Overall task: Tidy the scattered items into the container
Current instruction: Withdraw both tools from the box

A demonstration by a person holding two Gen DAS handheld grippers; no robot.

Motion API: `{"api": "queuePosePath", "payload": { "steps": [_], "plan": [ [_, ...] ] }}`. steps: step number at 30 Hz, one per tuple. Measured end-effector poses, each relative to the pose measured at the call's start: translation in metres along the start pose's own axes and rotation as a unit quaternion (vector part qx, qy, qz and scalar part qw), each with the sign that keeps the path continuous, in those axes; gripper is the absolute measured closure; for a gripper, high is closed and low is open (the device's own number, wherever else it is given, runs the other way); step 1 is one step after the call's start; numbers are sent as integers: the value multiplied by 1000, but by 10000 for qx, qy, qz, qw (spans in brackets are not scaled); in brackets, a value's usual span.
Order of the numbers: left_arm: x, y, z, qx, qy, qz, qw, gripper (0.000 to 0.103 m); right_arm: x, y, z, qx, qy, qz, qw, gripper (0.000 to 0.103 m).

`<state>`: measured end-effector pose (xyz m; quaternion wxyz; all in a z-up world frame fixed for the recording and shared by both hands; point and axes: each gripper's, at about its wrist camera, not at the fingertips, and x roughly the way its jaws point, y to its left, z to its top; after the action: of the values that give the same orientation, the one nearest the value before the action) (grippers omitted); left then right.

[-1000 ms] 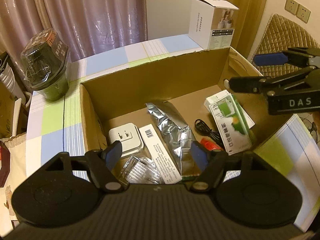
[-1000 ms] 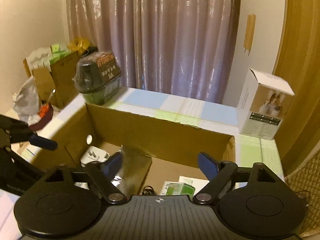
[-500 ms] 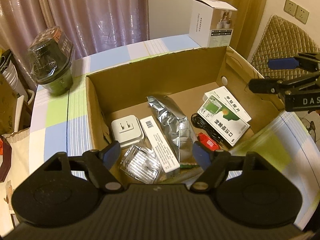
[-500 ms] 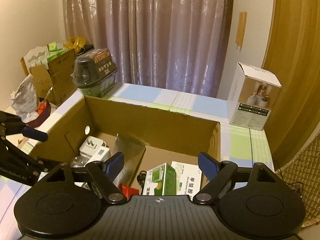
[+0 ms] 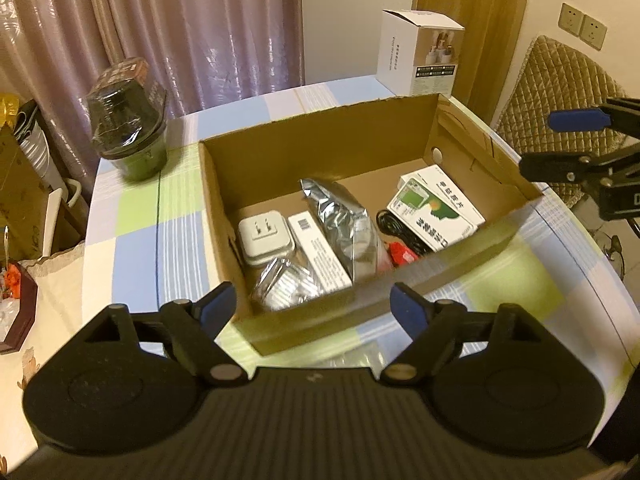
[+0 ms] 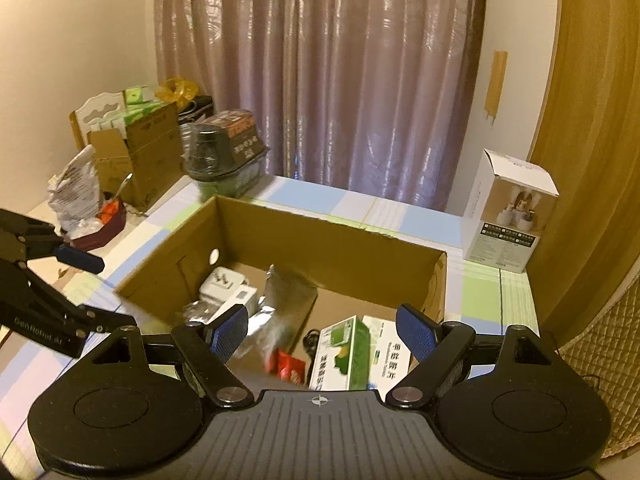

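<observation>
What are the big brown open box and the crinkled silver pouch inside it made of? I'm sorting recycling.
The big brown open box looks like matte corrugated cardboard: raw tan walls, rough cut rim. The crinkled silver pouch seems metallised foil or foil-laminated plastic, judging by its mirror-like creases; which one is unclear.

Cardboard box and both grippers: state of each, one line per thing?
cardboard box: open-topped, holding items
silver foil pouch: lying in box
white plug adapter: in box, prongs up
green-and-white carton: flat in box
left gripper: open, empty
right gripper: open, empty
</observation>
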<state>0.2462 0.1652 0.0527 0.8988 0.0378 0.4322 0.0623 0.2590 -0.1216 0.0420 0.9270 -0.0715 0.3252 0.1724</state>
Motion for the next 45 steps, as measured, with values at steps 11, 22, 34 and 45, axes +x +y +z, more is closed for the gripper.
{"api": "queuePosePath", "payload": {
  "steps": [11,22,34,45],
  "plan": [
    [-29,-3,-55,87,202,-75,9997,20,-33,36,-37,-535,224,385,9976,17],
    [-38,-18,-101,372,514,-243,9977,20,-38,59,-76,-878,673,673,9916,17],
    [-36,-23,-116,605,633,-327,9956,19,-37,63,-96,-980,929,702,9883,17],
    [-21,-24,-119,827,701,-474,9930,19,-17,68,-104,-1163,1171,876,9824,17]
  ]
}}
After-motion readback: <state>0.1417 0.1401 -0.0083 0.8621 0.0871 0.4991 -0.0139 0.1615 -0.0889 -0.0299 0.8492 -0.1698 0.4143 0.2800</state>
